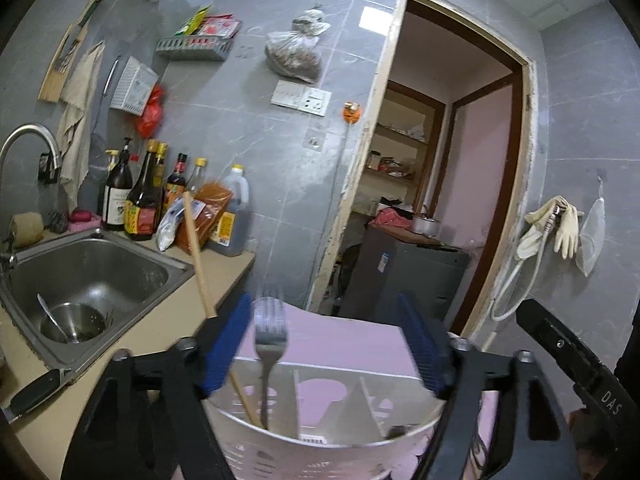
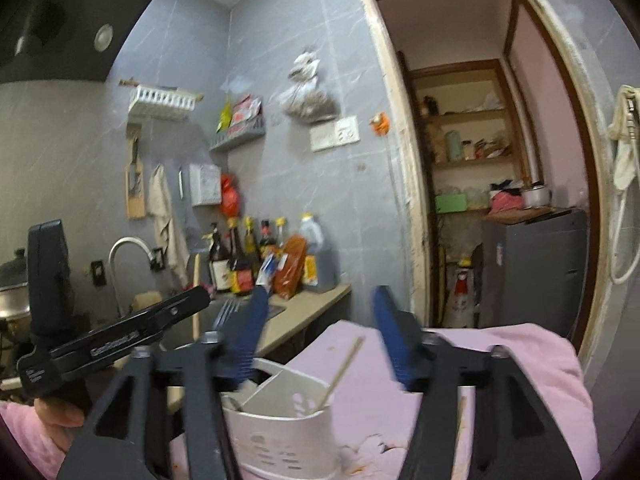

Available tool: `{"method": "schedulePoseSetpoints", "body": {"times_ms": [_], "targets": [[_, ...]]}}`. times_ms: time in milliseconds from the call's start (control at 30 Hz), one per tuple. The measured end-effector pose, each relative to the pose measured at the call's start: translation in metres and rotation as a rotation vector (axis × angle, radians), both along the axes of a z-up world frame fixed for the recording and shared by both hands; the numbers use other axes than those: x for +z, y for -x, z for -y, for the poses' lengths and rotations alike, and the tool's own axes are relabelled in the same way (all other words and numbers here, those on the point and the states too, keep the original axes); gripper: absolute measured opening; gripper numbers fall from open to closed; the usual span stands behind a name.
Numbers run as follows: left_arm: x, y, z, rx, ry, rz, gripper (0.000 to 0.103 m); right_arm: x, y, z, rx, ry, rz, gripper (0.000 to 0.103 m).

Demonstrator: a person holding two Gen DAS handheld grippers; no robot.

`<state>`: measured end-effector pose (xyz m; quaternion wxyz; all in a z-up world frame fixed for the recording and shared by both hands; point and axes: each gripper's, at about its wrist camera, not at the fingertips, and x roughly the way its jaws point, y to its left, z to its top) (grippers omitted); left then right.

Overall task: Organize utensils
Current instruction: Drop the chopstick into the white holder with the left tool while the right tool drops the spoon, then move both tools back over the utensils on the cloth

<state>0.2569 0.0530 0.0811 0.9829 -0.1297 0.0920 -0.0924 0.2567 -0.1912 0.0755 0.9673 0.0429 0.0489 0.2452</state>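
Note:
A white utensil holder (image 1: 328, 436) with dividers sits just below my left gripper (image 1: 326, 344). The gripper is open, its blue pads wide apart over the holder. A steel fork (image 1: 270, 344) stands tines up in the holder's left compartment, next to a wooden chopstick (image 1: 200, 256) that rises behind the left pad. In the right wrist view my right gripper (image 2: 320, 340) is open and empty above the same holder (image 2: 280, 428). A chopstick (image 2: 344, 368) leans in its right part and the fork (image 2: 226, 312) shows behind the left pad.
A steel sink (image 1: 92, 276) holds a bowl and spoon (image 1: 70, 322). A black-handled knife (image 1: 34, 390) lies on the counter's front. Sauce bottles (image 1: 144, 196) line the wall. A pink cloth (image 2: 460, 396) lies under the holder. An open doorway (image 1: 432, 184) is on the right.

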Motion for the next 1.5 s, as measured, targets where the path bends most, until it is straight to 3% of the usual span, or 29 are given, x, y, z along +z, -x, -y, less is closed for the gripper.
{"method": "schedulePoseSetpoints", "body": {"times_ms": [367, 667, 1000, 1100, 1167, 1267, 1367, 1433, 1500], "targets": [[0.01, 0.018, 0.048, -0.058, -0.06, 0.055, 0.097, 0.003, 0.021, 0.066, -0.121, -0.008, 0.054, 0.103], [0.001, 0.025, 0.094, -0.164, -0.122, 0.026, 0.098, -0.009, 0.028, 0.107, -0.172, 0.085, 0.021, 0.103], [-0.033, 0.035, 0.149, -0.279, -0.207, -0.075, 0.098, -0.046, 0.012, 0.146, -0.235, 0.173, -0.21, 0.102], [-0.047, 0.035, 0.164, -0.307, -0.234, -0.116, 0.098, -0.055, 0.007, 0.155, -0.237, 0.187, -0.272, 0.095], [-0.054, 0.033, 0.173, -0.321, -0.251, -0.153, 0.097, -0.061, 0.004, 0.159, -0.234, 0.193, -0.31, 0.084], [-0.066, 0.027, 0.184, -0.341, -0.256, -0.219, 0.096, -0.068, -0.004, 0.165, -0.223, 0.193, -0.363, 0.079], [-0.076, 0.018, 0.193, -0.356, -0.265, -0.28, 0.086, -0.075, -0.011, 0.169, -0.206, 0.197, -0.414, 0.072], [-0.082, 0.011, 0.199, -0.362, -0.277, -0.328, 0.072, -0.079, -0.017, 0.17, -0.192, 0.2, -0.444, 0.068], [-0.088, -0.001, 0.204, -0.367, -0.27, -0.391, 0.064, -0.082, -0.023, 0.171, -0.184, 0.206, -0.469, 0.066]]}}
